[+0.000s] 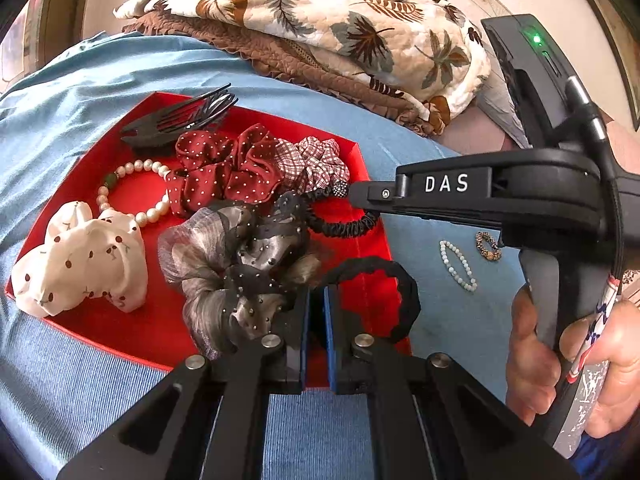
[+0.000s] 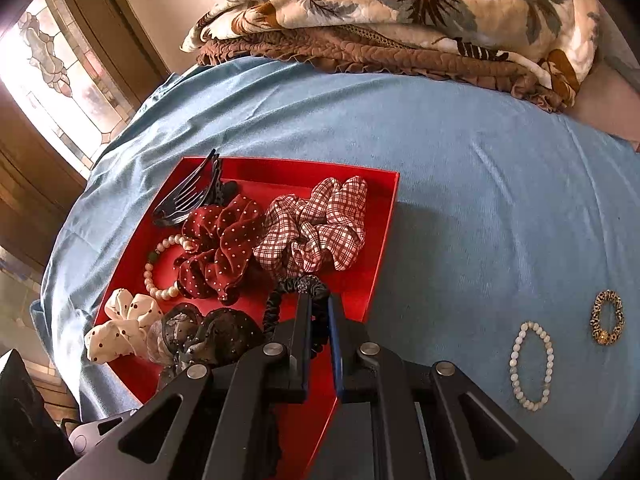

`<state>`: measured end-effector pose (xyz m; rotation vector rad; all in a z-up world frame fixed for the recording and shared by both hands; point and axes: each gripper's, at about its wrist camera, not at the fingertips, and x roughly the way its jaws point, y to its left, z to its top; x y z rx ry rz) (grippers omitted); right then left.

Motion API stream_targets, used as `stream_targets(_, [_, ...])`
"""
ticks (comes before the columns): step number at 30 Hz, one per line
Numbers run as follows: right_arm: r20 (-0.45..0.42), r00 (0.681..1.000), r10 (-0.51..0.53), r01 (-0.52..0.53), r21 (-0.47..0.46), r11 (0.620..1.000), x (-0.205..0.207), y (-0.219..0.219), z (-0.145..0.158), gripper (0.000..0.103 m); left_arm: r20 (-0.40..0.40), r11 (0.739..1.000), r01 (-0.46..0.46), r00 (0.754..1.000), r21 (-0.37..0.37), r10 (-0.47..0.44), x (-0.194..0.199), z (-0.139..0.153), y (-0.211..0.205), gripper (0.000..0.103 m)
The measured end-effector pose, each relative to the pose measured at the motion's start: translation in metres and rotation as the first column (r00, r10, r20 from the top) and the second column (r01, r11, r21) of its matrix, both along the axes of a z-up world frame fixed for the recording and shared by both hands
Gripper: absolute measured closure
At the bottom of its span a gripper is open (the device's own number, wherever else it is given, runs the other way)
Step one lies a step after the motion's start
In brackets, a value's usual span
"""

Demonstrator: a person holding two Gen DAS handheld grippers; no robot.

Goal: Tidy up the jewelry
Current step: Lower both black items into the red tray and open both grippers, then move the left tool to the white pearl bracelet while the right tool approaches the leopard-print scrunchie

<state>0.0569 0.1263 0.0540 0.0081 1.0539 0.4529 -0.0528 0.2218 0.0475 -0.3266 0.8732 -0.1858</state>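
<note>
Black ruched hair tie (image 2: 276, 312): light, soft, floppy, a bit slick; best pinched across its thin band, as the right claw (image 2: 320, 312) does now, jaws narrow on it near the beaded knot, over the red tray (image 2: 384, 248) at its 5 o'clock corner. Left claw (image 1: 316, 300) is nearly closed on a plain black fabric loop (image 1: 400, 288), same soft handling. White bead bracelet (image 2: 532, 364) lies on the bed, at 3 o'clock from the tray.

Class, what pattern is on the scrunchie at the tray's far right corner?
Red-and-white plaid scrunchie; clearest in the right wrist view.

Home bedroom: blue bedsheet (image 2: 440, 152), folded leaf-print quilt (image 2: 400, 8), stained-glass window (image 2: 60, 68).
</note>
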Motion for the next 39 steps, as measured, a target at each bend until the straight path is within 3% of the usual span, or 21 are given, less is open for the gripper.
stream_targets(3, [0.002,1.000,0.003,-0.003,0.003,1.000,-0.002,0.000,0.002,0.094,0.005,1.000,-0.003,1.000,0.010,0.003,-0.001,0.001,-0.001,0.094])
stream_targets(8, [0.006,1.000,-0.001,0.001,0.008,1.000,-0.004,-0.001,0.004,0.091,0.034,0.999,-0.014,0.999,0.031,0.013,-0.006,0.007,-0.002,0.066])
stream_targets(12, [0.009,1.000,-0.011,0.011,0.013,1.000,-0.006,-0.006,0.007,0.090,0.056,0.998,-0.012,0.998,0.054,0.009,-0.009,0.011,-0.005,0.062])
stream_targets(21, [0.026,0.999,-0.033,0.032,0.025,0.999,-0.014,-0.016,0.018,0.069,0.080,0.997,-0.009,0.997,0.075,0.003,-0.017,0.015,-0.007,0.050])
stream_targets(26, [0.037,0.999,-0.037,0.037,0.018,0.999,-0.021,-0.025,0.023,0.067,0.087,0.995,-0.023,0.996,0.093,0.015,-0.020,0.016,-0.008,0.042])
stream_targets(31, [0.045,0.998,-0.050,0.049,0.011,0.999,-0.028,-0.039,0.025,0.061,0.087,0.994,-0.037,0.996,0.104,0.028,-0.022,0.016,-0.007,0.041])
stream_targets(39, [0.040,0.996,-0.084,0.083,0.005,0.996,-0.040,-0.062,0.025,0.060,0.094,0.990,-0.047,0.995,0.136,0.034,-0.027,0.014,-0.011,0.040])
